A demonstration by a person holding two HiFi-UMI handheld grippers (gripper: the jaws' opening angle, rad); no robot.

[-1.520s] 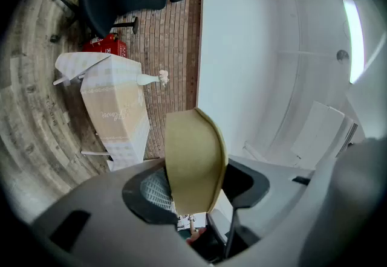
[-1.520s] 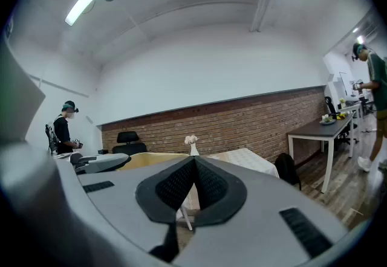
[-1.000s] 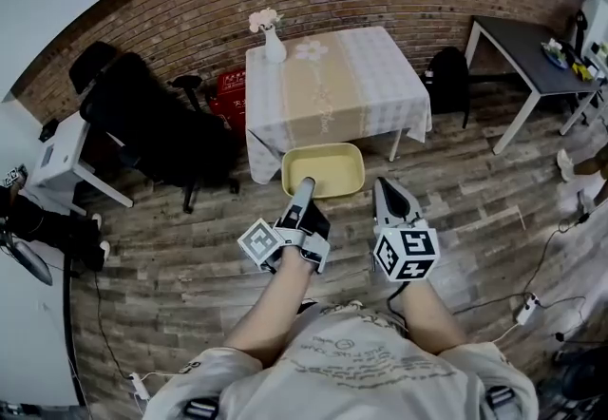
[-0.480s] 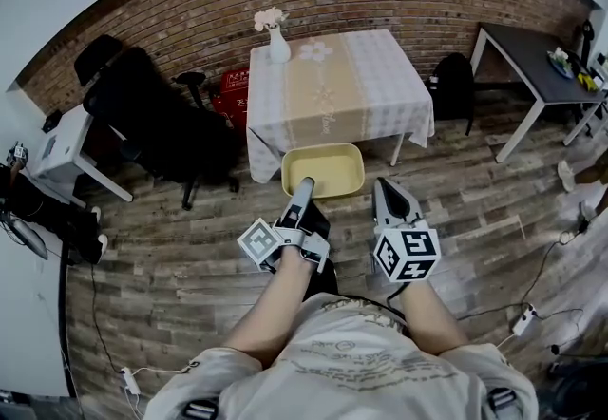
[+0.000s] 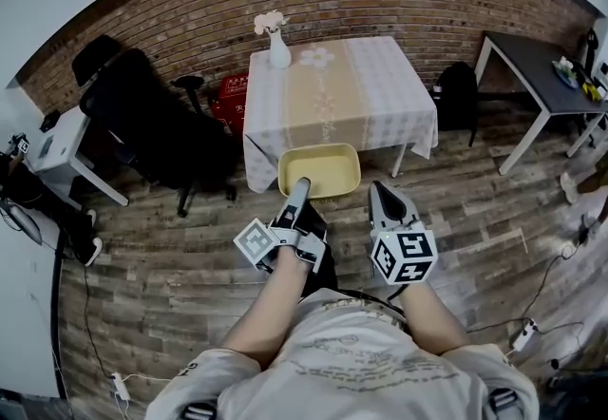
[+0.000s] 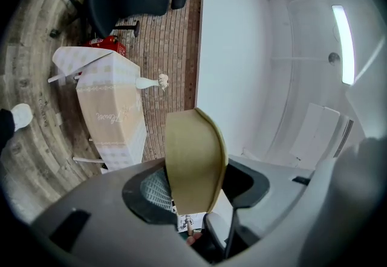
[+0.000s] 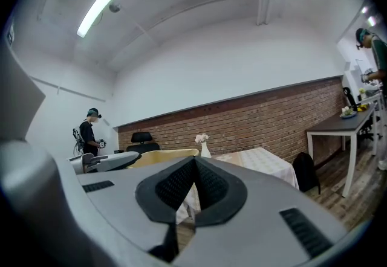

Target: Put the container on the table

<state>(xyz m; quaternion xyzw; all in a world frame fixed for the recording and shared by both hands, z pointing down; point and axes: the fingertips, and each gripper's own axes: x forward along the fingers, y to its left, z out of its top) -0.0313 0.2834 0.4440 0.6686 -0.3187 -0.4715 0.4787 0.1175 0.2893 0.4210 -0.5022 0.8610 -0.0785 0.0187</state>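
A pale yellow, shallow plastic container (image 5: pixel 320 170) hangs above the wooden floor, just in front of the cloth-covered table (image 5: pixel 332 85). My left gripper (image 5: pixel 297 190) is shut on the container's near rim. In the left gripper view the container's wall (image 6: pixel 192 163) stands between the pads of the left gripper (image 6: pixel 196 199). My right gripper (image 5: pixel 380 190) is beside the container's right end, shut, with nothing in it. In the right gripper view the tips of the right gripper (image 7: pixel 195 162) meet, and the container (image 7: pixel 163 155) shows to their left.
A white vase with flowers (image 5: pixel 276 47) stands on the table's far left corner. A black office chair (image 5: pixel 152 124) and a red crate (image 5: pixel 231 90) are left of the table, a black backpack (image 5: pixel 456 90) and a dark side table (image 5: pixel 541 62) to its right. Another person (image 7: pixel 91 136) stands at the far left.
Both grippers have moved a little toward the table with the container, which still hangs from the left gripper. The table and the vase lie slightly nearer in the head view.
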